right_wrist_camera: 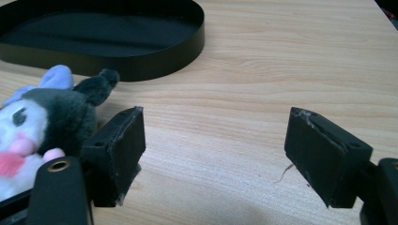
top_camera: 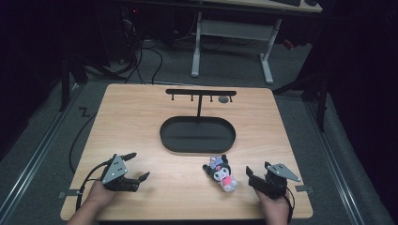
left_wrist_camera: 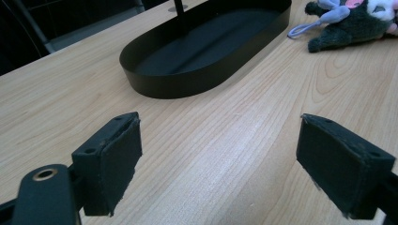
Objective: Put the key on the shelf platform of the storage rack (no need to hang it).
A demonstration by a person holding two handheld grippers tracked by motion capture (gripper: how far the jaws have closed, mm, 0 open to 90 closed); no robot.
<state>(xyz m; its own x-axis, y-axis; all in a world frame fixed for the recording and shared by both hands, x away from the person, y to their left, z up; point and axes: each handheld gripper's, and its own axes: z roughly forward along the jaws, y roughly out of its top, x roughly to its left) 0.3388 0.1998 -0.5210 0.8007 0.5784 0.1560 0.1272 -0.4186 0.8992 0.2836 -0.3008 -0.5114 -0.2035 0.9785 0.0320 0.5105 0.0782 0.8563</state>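
Both hand-held grippers, left (top_camera: 139, 167) and right (top_camera: 257, 174), gape wide, empty; right jaw risks nudging the small black-and-white plush toy (top_camera: 221, 172) just beside it.

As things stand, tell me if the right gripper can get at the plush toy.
Probably yes. The right gripper is open and sits beside the plush toy on bare table, with nothing between them. The toy lies just off to one side of its jaws, so it would need to swing over a little first.
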